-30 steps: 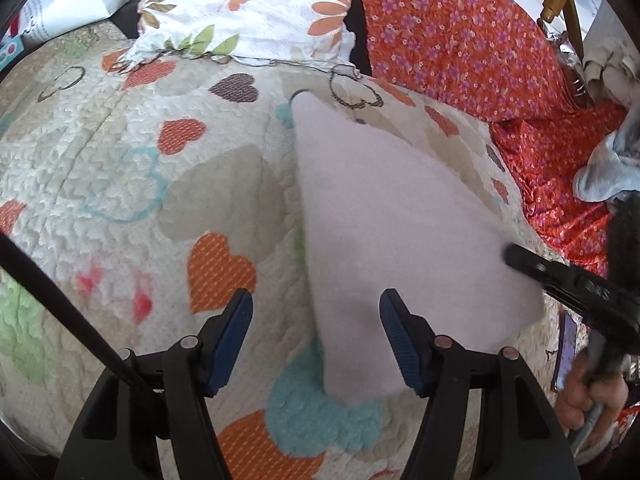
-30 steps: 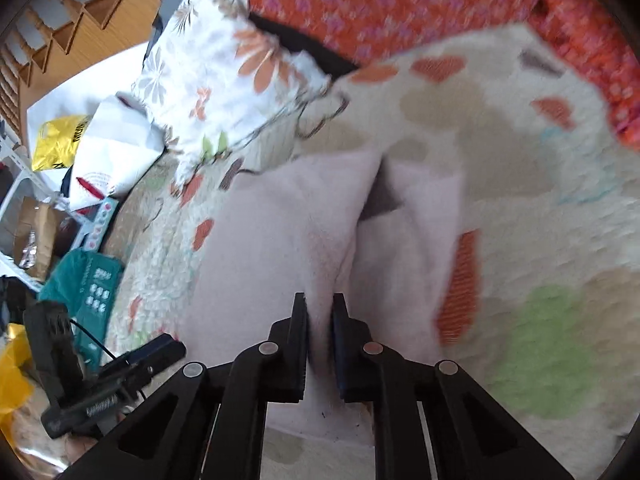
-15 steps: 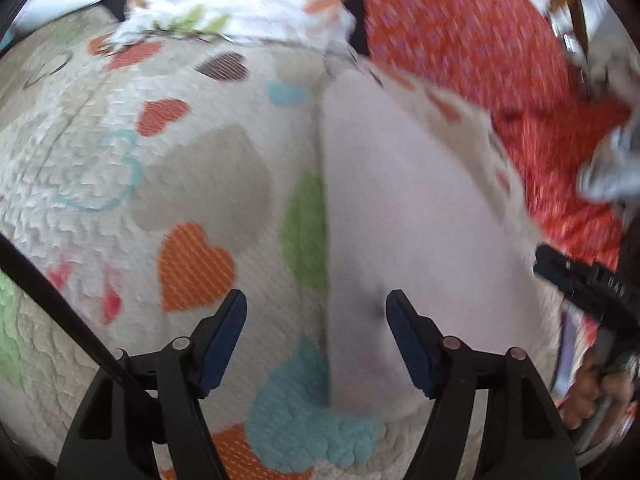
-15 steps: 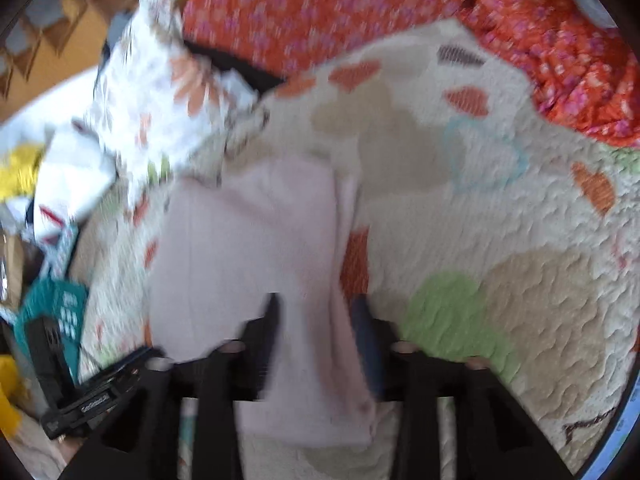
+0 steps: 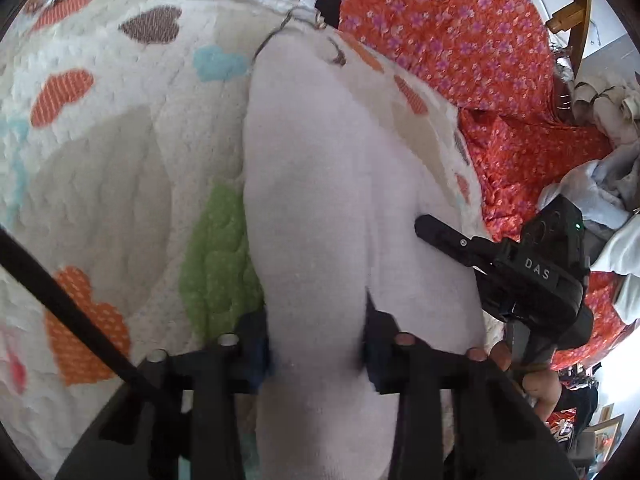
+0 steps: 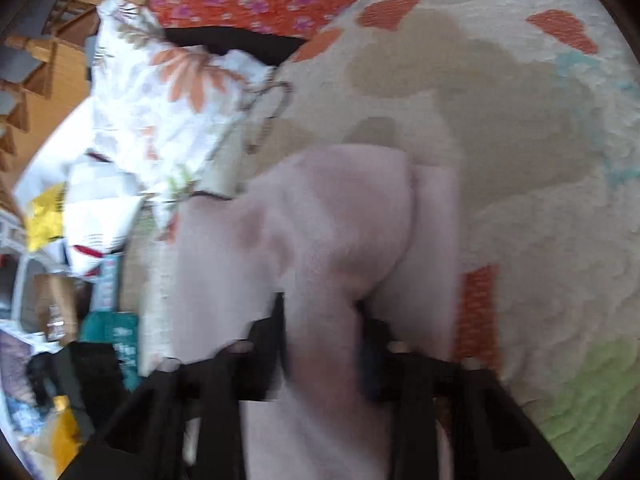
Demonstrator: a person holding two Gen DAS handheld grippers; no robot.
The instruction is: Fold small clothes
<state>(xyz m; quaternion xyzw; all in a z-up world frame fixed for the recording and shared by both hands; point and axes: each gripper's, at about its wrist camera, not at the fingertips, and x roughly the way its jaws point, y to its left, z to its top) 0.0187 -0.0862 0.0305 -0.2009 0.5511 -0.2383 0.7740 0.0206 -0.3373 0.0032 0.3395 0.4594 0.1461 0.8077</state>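
Observation:
A pale pink garment (image 5: 312,184) lies folded lengthwise on a heart-patterned quilt (image 5: 100,168). My left gripper (image 5: 316,344) has its jaws closing on the garment's near end, and the cloth fills the gap between its blue pads. In the same view my right gripper (image 5: 432,232) reaches onto the garment's right side, with a hand under it. The right wrist view is blurred. It shows the pink garment (image 6: 320,220) bunched up into a ridge between the closing jaws of my right gripper (image 6: 322,332).
Orange floral fabric (image 5: 460,40) covers the far right of the bed, with a heap of pale clothes (image 5: 600,184) beside it. A flowered pillow (image 6: 160,92) lies at the quilt's (image 6: 500,140) far edge. Bags and boxes (image 6: 80,240) crowd the floor off the bed's side.
Both grippers came down and forward onto the garment's near edge. The left jaws narrowed from wide open onto the cloth. The right jaws let go of a fold, opened, then closed again.

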